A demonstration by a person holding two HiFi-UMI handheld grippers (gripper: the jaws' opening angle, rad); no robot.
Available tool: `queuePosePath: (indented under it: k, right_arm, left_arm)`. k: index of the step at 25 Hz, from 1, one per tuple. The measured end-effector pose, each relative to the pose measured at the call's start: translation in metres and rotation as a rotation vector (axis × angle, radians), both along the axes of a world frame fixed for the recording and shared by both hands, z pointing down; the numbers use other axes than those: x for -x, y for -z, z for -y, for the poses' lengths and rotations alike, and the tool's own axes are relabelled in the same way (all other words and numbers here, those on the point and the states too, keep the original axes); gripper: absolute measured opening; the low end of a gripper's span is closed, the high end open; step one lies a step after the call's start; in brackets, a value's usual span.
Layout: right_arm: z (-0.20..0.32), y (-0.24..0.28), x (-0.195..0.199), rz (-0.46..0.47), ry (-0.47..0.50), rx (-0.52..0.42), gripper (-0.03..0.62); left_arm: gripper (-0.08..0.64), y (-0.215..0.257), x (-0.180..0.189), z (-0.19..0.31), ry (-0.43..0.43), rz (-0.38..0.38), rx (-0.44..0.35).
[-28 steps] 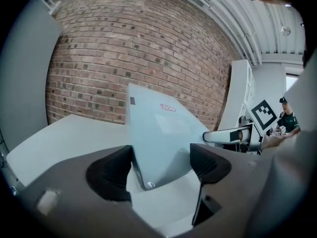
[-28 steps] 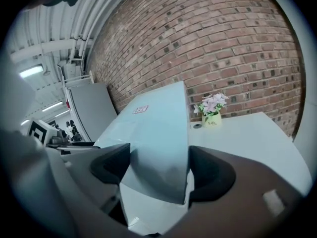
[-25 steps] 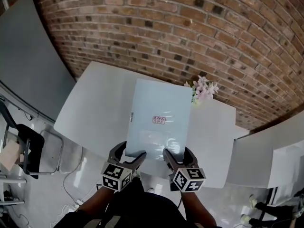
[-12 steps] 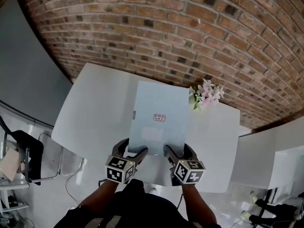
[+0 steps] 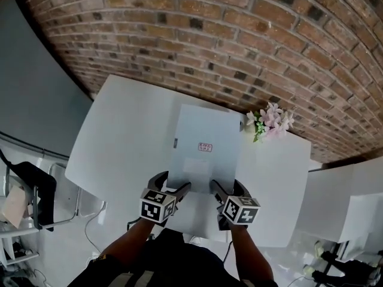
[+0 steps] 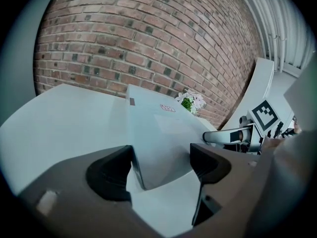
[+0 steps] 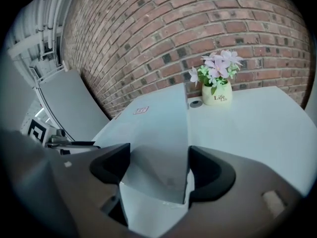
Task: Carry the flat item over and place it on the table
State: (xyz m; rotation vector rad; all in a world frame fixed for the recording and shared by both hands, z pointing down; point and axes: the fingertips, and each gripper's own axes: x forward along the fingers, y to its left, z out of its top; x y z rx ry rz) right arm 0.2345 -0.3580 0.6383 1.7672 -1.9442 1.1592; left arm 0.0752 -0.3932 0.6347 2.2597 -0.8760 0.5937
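The left claw (image 5: 173, 185) clamps the near-left corner of the flat item (image 5: 203, 145) — a pale panel reaching across the white bench's (image 5: 119, 136) middle toward its far edge — the right claw (image 5: 226, 187) clamps its near-right corner, and a flower pot (image 7: 217, 97) stands at the bench's far edge just right of it.

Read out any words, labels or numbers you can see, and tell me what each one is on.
"Life": on the flower pot; the smaller line beneath it is too small to read.
Red-and-white label on the flat board: print too blurred to read.
Cubes on the left gripper and right gripper: square marker patterns, no words.
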Motion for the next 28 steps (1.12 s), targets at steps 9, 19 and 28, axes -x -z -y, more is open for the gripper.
queuePosePath:
  k: [9,19,28]
  right_arm:
    - [0.015,-0.031,-0.006,0.017,-0.016,0.055,0.379]
    - [0.015,-0.05,-0.007,-0.011,0.018,0.098,0.379]
    - [0.017,-0.053,-0.009,-0.014,0.017,0.075,0.382]
  left_arm:
    - [0.387,-0.03,-0.006,0.017,-0.009,0.009,0.054]
    - [0.385,-0.053,-0.006,0.014,-0.022,0.041,0.087]
    - [0.387,-0.059,-0.007,0.016,-0.017,0.025,0.094]
